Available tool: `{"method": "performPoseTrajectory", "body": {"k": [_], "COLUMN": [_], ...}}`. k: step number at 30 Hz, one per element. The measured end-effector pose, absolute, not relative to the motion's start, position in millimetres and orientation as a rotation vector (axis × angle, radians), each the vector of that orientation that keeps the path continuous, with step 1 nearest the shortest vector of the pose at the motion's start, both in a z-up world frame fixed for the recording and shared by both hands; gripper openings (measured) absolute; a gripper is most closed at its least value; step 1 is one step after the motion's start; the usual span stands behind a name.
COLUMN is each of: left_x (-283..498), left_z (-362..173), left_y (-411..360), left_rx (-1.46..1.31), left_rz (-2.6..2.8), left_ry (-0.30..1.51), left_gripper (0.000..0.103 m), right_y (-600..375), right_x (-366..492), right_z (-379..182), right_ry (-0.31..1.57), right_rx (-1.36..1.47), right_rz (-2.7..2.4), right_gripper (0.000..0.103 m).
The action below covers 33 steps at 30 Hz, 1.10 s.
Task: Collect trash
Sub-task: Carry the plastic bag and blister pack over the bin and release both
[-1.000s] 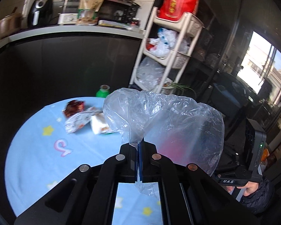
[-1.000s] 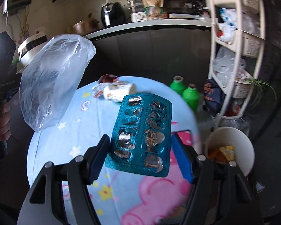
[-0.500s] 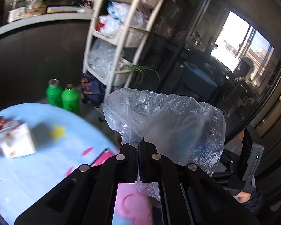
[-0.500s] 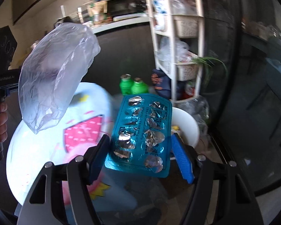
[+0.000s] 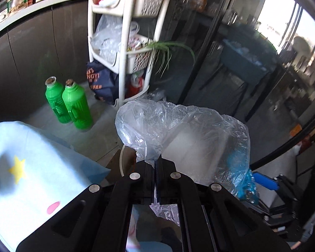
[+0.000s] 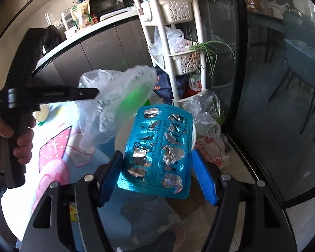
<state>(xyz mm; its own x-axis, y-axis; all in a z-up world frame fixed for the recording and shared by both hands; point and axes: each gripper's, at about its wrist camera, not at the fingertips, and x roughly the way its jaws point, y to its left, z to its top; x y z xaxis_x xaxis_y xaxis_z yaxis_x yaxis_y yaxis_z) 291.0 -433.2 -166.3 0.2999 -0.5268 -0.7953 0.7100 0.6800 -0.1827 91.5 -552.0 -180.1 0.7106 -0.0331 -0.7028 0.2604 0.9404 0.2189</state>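
Bag [image 5: 184, 138] pinched by its rim in clenched left gripper [image 5: 157, 166], empty pill sheet [image 6: 157, 153] clamped edgewise betw the 2 pads of right gripper [image 6: 157, 176], both over white bin [image 6: 194, 134] past the table [image 5: 37, 168] edge, prob so they drop straight in.

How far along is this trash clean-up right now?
Partway. Both pieces are picked up: the left gripper pinches a clear plastic bag, the right gripper holds an empty blister pack over the white bin. Left: dropping both in.
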Motion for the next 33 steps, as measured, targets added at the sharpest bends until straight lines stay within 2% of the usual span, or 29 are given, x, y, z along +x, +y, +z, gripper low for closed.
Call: {"method": "performPoseTrajectory", "body": {"k": [7, 9, 11, 15, 17, 25, 33], "left_x": [294, 296, 296, 296, 295, 303, 301], "left_z": [-192, -196, -196, -190, -186, -167, -142], "left_y": [-448, -451, -450, -448, -446, -425, -402], "left_rx": [0.29, 0.305, 0.296, 0.3, 0.298, 0.216, 0.162], "left_rz": [-0.776, -0.757, -0.75, -0.735, -0.719, -0.706, -0.719], "left_ry": [0.966, 0.964, 0.956, 0.925, 0.911, 0.893, 0.822], "left_gripper": [0.003, 0.015, 0.039, 0.049, 0.062, 0.064, 0.073], "right_y": [-563, -564, -566, -565, -562, -553, -544], "right_x": [102, 104, 107, 110, 111, 114, 135], "right_z": [-198, -200, -201, -202, -201, -196, -206], "right_ry": [0.789, 0.794, 0.797, 0.799, 0.801, 0.796, 0.817], "right_rx": [0.335, 0.339, 0.342, 0.34, 0.338, 0.325, 0.334], "right_rz": [-0.172, -0.172, -0.172, -0.169, -0.166, -0.151, -0.128], "right_gripper": [0.068, 0.068, 0.068, 0.068, 0.068, 0.068, 0.068]}}
